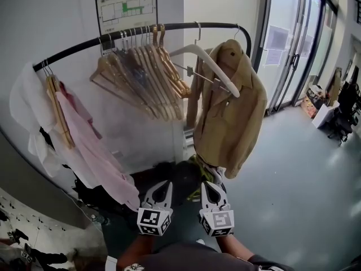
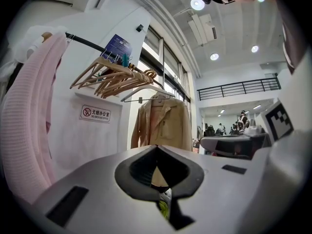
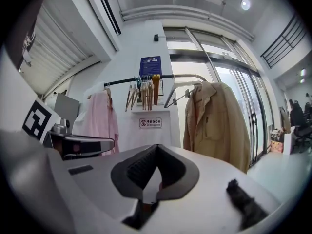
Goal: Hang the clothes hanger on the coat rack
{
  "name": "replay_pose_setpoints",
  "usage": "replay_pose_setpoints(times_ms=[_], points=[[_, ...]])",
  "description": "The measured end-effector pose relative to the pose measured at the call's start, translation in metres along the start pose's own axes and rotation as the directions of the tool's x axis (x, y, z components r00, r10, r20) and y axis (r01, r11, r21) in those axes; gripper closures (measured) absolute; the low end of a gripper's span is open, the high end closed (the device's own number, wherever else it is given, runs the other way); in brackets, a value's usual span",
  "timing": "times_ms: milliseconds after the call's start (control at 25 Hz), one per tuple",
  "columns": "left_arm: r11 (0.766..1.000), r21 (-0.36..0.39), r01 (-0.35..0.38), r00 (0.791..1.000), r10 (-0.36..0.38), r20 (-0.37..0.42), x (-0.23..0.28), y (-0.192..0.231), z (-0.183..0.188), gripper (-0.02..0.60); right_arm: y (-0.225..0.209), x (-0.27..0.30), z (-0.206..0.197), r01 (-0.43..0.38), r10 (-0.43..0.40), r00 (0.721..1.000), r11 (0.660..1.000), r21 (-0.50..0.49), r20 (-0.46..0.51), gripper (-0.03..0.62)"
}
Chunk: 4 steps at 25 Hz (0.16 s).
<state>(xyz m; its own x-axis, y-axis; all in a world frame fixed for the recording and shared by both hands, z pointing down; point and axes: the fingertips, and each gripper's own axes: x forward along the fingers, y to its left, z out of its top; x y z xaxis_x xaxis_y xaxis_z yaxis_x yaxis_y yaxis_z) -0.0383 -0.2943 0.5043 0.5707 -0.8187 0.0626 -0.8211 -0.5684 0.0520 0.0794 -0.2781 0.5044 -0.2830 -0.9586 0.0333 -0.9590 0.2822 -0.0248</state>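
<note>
While both jaw pairs are pressing together, we are gripping nothing.
We are pointing left gripper (image 1: pixel 163 184) and right gripper (image 1: pixel 208 185) toward the rail (image 1: pixel 175 26), where the white hanger (image 1: pixel 210 62) is hanging.

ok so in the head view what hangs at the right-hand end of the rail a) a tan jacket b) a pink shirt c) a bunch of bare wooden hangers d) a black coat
a, the tan jacket hangs at the right-hand end of the rail, while the bare wooden hangers sit mid-rail and the pink garment is further left.
</note>
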Motion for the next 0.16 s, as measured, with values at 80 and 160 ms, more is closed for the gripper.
replay_pose_setpoints(times_ms=[80, 160], points=[[1.000, 0.001, 0.006, 1.000, -0.006, 0.001, 0.0013, -0.0031, -0.0001, 0.572, 0.0023, -0.0006, -0.0021, -0.009, 0.009, 1.000, 1.000, -0.011, -0.005, 0.580], [1.000, 0.002, 0.010, 1.000, -0.010, 0.001, 0.0023, -0.0058, -0.0007, 0.572, 0.0027, -0.0010, -0.0029, -0.014, 0.014, 1.000, 1.000, -0.023, -0.006, 0.580]])
